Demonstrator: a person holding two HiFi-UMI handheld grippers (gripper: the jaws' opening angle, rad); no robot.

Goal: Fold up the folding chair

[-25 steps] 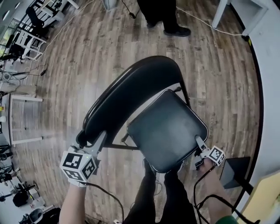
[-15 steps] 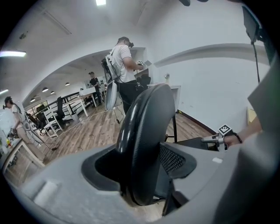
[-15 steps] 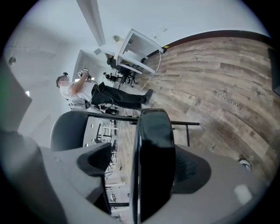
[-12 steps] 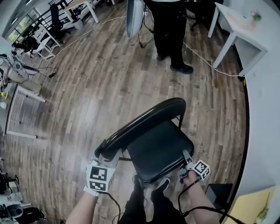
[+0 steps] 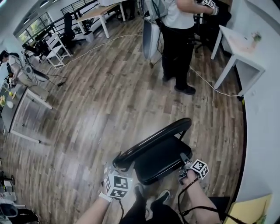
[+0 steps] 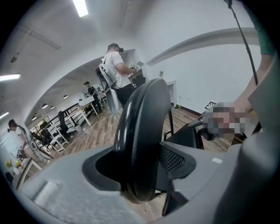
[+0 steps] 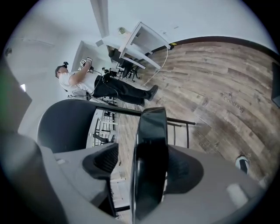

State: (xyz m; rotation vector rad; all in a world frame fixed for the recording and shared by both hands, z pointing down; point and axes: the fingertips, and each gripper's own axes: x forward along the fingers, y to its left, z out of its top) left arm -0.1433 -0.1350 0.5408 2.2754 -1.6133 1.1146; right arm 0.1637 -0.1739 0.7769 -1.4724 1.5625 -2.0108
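Jaws on L gripper (image 5: pixel 114 168): clamped on the rim of the backrest (image 5: pixel 153 141) at its L end, w/ the rim filling the gap. Jaws on R gripper (image 5: pixel 186 161): just been closing, now pinching the front R edge of the seat (image 5: pixel 159 162), edge-on between both pads. Holding the folding chair (image 5: pixel 162 148) from both sides this way, directly in front of own legs. Wide bare wood floor (image 5: pixel 105 100) ahead & to the L. Tighter on the R: wall (image 5: pixel 264 131) near the chair, white bench (image 5: pixel 236 43) further up w/ a small item on it, too small to tell. Standing person (image 5: pixel 177 43) ahead, well apart from the chair, w/ a cable (image 5: pixel 210 84) trailing across the floor by their feet. Long bench (image 5: pixel 97 12) & office chair (image 5: pixel 68 26) far off at top L.
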